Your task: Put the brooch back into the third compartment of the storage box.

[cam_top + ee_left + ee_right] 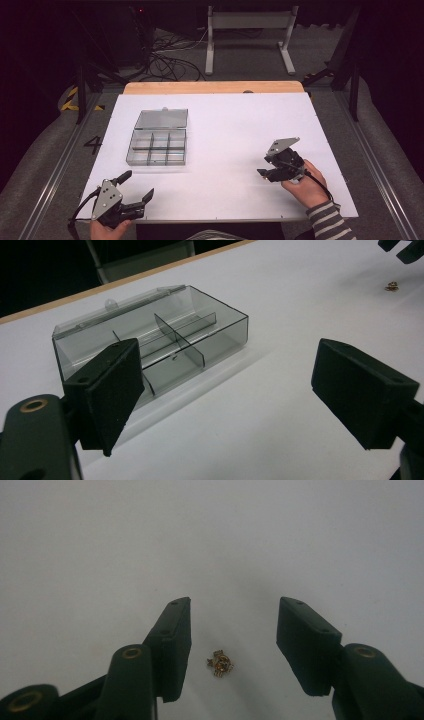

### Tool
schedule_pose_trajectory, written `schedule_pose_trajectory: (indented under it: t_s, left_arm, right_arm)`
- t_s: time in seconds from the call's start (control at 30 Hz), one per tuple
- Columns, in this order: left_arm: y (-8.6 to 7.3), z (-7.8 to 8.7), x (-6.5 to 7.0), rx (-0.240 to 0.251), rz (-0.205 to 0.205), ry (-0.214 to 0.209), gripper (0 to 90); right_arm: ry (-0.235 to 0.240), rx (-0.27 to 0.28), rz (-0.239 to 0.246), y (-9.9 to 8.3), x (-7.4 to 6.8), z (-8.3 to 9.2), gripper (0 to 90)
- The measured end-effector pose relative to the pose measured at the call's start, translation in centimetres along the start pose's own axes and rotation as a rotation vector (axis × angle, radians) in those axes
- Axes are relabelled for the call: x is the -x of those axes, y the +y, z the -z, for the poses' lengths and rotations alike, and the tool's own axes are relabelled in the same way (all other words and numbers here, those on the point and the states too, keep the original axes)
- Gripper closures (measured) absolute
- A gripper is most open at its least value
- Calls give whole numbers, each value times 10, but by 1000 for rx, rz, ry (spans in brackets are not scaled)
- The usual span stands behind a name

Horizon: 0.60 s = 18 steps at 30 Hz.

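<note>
Tabletop covered with a white sheet (225,150) is seen from the high view, a strip of bare wood showing along its far edge, with grey floor, a tangle of dark cables and a pale metal stand in the dim room beyond. A clear compartment box (157,145) is set on the left half of the sheet, its lid laid open behind it. The left gripper (136,186) is held at the near left corner with its jaws spread wide and nothing between them. The right gripper (265,172) is held low over the right side of the sheet, well apart from the box, by a hand in a striped sleeve (327,222).

In the left gripper view, the wide-set left gripper (227,390) is pointed toward the compartment box (165,342), whose dividers are visible through its grey walls; a small gold piece (392,286) is seen far off on the white sheet (280,315).

In the right gripper view, the right gripper (232,645) is shown partly open, its pads clear of the small gold piece (220,664), which is lying on the white sheet (210,540) between the jaws, nearer the left pad and untouched by either.
</note>
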State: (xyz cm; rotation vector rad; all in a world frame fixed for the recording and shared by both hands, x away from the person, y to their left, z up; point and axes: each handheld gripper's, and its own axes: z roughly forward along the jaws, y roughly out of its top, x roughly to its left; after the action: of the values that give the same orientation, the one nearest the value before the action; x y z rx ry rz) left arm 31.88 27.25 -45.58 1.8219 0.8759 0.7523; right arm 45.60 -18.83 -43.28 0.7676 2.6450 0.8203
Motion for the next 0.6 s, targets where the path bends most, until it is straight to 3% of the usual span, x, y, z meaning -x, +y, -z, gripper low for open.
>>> schedule_pose_trajectory:
  t_s: [0.6]
  left_arm:
    - [0,-1,0,-7,-12,5,141]
  right_arm:
    - [19,-172,3,0,0,-17,553]
